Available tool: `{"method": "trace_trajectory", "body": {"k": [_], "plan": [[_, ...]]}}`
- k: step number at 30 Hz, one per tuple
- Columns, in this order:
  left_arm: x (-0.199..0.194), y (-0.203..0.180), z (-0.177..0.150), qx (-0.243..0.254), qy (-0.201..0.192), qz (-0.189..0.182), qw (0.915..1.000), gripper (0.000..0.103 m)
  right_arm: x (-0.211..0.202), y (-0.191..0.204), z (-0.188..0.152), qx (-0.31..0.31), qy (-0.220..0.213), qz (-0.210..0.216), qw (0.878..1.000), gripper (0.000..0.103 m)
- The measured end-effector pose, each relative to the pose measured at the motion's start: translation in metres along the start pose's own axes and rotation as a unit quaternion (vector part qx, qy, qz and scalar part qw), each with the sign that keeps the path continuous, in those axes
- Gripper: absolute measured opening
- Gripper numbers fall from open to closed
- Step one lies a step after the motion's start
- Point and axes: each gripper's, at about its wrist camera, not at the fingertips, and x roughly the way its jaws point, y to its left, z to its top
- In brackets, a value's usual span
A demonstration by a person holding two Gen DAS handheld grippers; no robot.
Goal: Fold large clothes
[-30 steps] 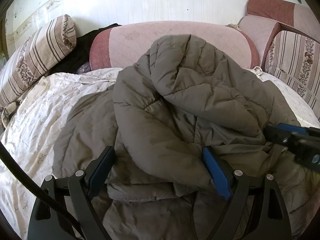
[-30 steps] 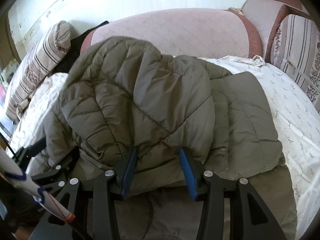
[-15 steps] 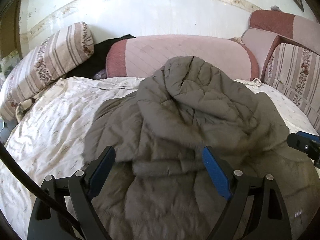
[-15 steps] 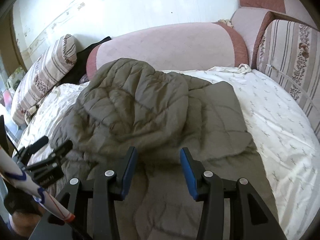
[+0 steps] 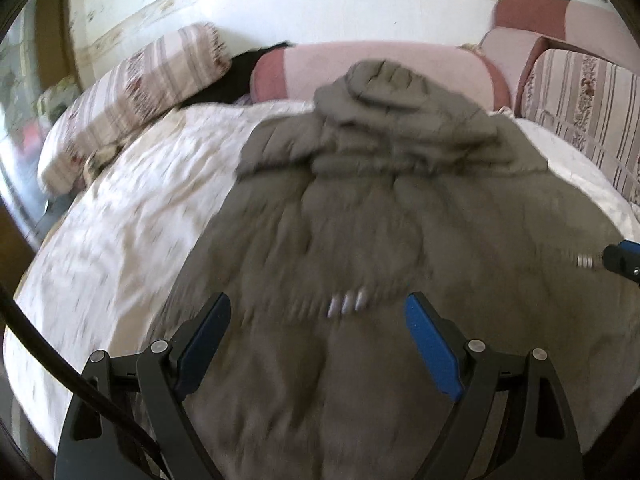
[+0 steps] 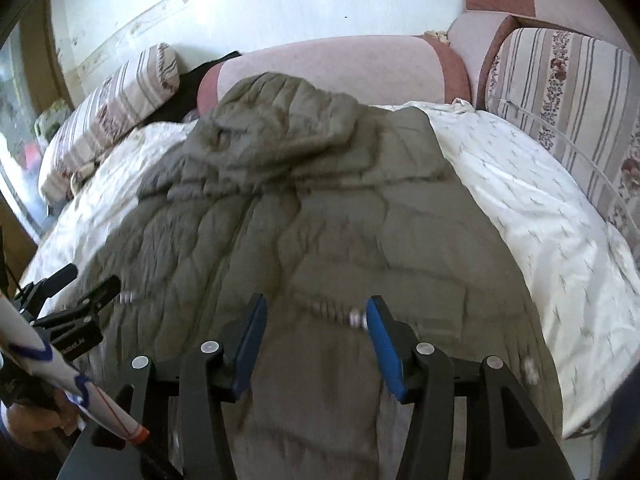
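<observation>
Folding pauses with the grey puffer jacket [image 6: 320,216] spread ahead of both tools, left tool [image 5: 320,340] released, right tool [image 6: 314,340] opening empty; next, regrasp an edge.

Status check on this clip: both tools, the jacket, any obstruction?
Left tool open, empty. Right tool opening, nothing gripped. Grey puffer jacket flat on bed sheet, hood bunched. Nothing obstructing.

I see one olive-grey quilted puffer jacket [image 6: 328,216] spread flat on the bed [image 6: 520,200], its length running away from me. Its hood [image 6: 280,120] lies bunched at the far end, close to the pink bolster [image 6: 340,68]. A row of metal snaps [image 5: 348,302] glints across the padded body near me. The fabric is rumpled, and blurred in both views.
</observation>
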Motion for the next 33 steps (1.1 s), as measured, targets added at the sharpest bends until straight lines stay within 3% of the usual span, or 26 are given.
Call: {"method": "trace_trajectory", "body": {"k": [4,6,8,12,33], "plan": [[-0.017,0.016,-0.03,-0.025,0.006,0.018,0.9995,0.088,-0.012,0.0,-0.028,-0.008,0.008,-0.002,1.0,0.056],[-0.01,0.02,-0.04,-0.03,0.028,0.018,0.999,0.088,-0.012,0.0,-0.039,-0.011,0.019,-0.002,1.0,0.056],[0.001,0.019,-0.045,-0.023,0.048,0.02,0.9984,0.088,-0.005,0.003,-0.051,-0.026,0.034,-0.019,0.999,0.056],[0.009,0.012,-0.048,0.002,0.042,0.039,0.9984,0.092,0.013,0.007,-0.066,-0.049,0.056,-0.045,0.996,0.061],[0.014,0.009,-0.05,0.007,0.028,0.051,0.9983,0.098,0.012,0.013,-0.071,-0.076,0.042,-0.075,0.993,0.071]]}}
